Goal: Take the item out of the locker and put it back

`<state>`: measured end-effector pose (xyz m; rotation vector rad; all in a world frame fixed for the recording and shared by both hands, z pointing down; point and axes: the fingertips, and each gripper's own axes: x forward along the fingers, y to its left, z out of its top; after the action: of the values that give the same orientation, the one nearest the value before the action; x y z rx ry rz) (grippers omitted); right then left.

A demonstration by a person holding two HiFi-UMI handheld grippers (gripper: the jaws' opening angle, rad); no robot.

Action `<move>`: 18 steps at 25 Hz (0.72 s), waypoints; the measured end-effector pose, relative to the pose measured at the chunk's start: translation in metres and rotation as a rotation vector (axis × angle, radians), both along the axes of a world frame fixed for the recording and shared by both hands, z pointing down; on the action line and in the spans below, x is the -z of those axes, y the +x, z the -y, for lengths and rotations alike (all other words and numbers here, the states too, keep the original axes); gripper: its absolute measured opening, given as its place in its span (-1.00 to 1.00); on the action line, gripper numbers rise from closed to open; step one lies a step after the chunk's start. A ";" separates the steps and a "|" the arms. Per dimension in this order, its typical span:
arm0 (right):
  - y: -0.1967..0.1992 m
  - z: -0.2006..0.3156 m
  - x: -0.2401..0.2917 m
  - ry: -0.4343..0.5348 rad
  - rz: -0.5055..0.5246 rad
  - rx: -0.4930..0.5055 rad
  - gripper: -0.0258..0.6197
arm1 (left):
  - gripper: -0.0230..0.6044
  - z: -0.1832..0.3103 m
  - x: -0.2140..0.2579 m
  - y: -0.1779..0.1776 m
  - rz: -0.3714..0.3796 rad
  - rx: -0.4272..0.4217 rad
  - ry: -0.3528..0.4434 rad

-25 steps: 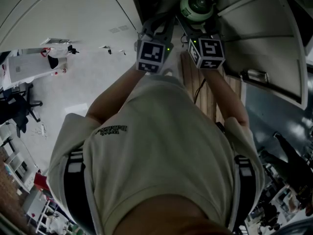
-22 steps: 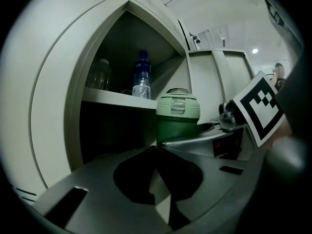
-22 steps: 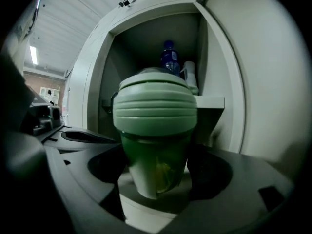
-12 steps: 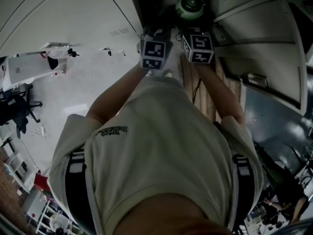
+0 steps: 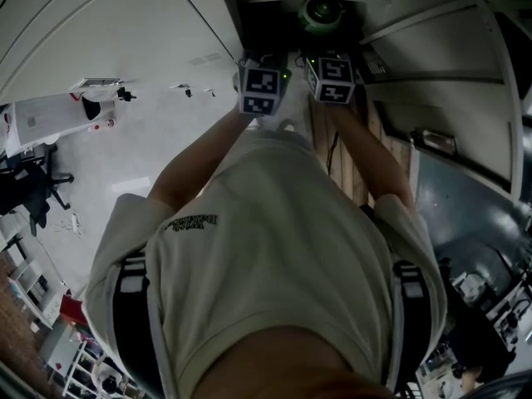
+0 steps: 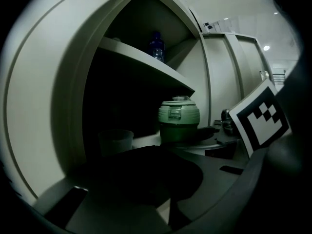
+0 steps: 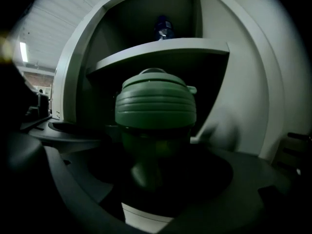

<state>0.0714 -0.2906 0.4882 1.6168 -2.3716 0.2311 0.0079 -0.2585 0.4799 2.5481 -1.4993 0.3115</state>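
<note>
While both grippers reached into the open locker (image 6: 53,111), the green jar (image 7: 156,106) stood upright on the lower shelf (image 6: 146,140), toward that shelf's right end, close to the locker's right wall. Its long axis was vertical, lid up.

The right gripper (image 7: 148,194) was the nearer one. The jar sat dead ahead of it, centred, with its lower body between the jaws, which stood spread wide on either side. Whether they pressed the jar or only flanked it was lost in the dark.

The left gripper (image 6: 165,206) had its jaws drawn almost together, with a sliver of light between them and nothing in them. From it the jar lay ahead and to the right, apart. The right gripper's marker cube (image 6: 258,121) showed just right of the jar.

Judgement: the next move belonged to the right gripper, along a straight line between the jar and the shelf's front edge, jar kept upright.

A clear cup (image 6: 115,141) stood left of the jar on the same shelf, apart from it. A blue bottle (image 6: 156,45) stood on the upper shelf (image 6: 146,65), toward its back edge.

No writing on the jar or bottle could be read. The print on the person's shirt (image 5: 189,221) was too small to read. The cubes carried only black-and-white squares.
</note>
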 end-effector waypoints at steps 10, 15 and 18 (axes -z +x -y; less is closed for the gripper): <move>-0.001 0.008 -0.003 -0.011 0.015 -0.006 0.31 | -0.88 0.000 -0.006 0.002 0.002 -0.013 -0.016; -0.003 0.011 -0.004 -0.037 0.027 0.004 0.32 | -0.88 -0.001 -0.007 0.000 0.011 -0.015 -0.017; -0.003 0.010 -0.002 -0.035 0.036 0.012 0.32 | -0.88 -0.002 -0.007 0.001 0.009 -0.017 -0.017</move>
<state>0.0682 -0.3005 0.4904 1.5953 -2.3897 0.3002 0.0088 -0.2562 0.4872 2.5511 -1.4727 0.3363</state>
